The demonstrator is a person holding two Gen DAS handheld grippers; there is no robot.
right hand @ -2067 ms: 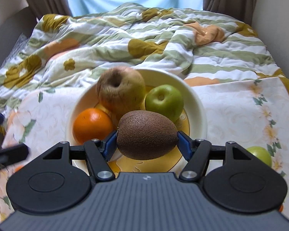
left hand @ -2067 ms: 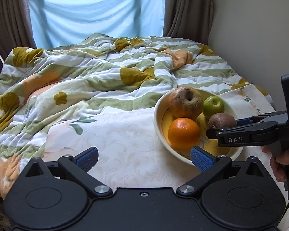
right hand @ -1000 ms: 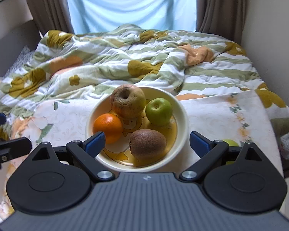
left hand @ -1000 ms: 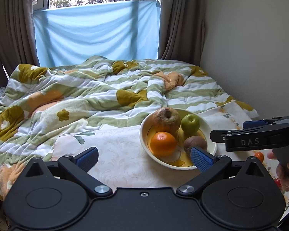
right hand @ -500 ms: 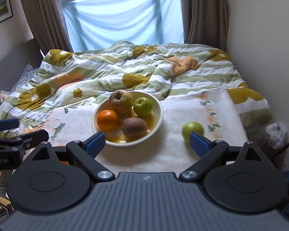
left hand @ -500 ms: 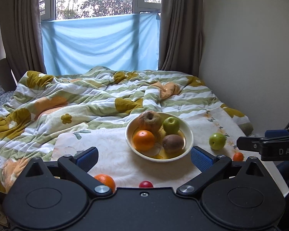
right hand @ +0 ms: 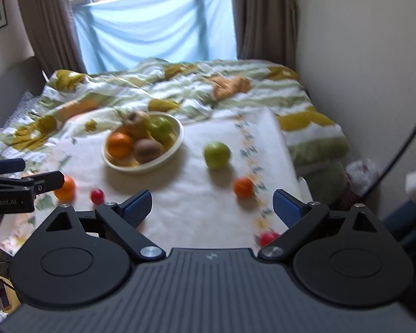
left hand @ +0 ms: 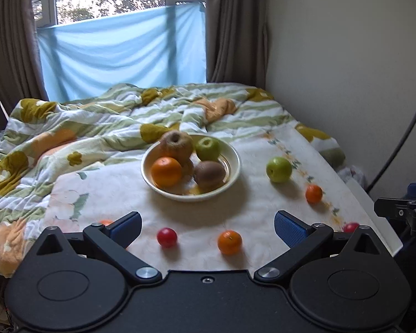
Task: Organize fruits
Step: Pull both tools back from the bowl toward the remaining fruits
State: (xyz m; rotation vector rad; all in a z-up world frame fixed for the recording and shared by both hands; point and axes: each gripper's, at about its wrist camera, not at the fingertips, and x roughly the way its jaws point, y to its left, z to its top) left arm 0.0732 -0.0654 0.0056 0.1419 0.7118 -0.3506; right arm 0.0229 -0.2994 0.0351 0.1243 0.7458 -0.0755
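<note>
Landmark: the cream bowl (left hand: pixel 233 177) sat on the pale floral cloth (left hand: pixel 252 211) that covered the near end of the bed.
In the bowl: a brown russet apple (left hand: pixel 177 144) at the back, a green apple (left hand: pixel 207 148) beside it, an orange (left hand: pixel 166 171) at the front left and a kiwi (left hand: pixel 209 172) at the front right.
Loose fruit right of the bowl: a second green apple (left hand: pixel 278 169) lay near the rim, and a small orange (left hand: pixel 313 193) lay nearer to you than that apple.
Loose fruit in front of the bowl: a red fruit (left hand: pixel 167 237) and another small orange (left hand: pixel 229 242) lay side by side, apart from each other.
Far right of the bowl: a red fruit (left hand: pixel 351 227) showed only partly, by the cloth's edge.
Your left gripper (left hand: pixel 206 226): its blue pads stood wide apart with nothing between them, held back on the near side of the bowl.
Your right gripper (right hand: pixel 212 208): spread wide too and empty, also on the near side of the bowl; this view was blurred.
Behind the bowl: a rumpled striped quilt (left hand: pixel 102 122).
</note>
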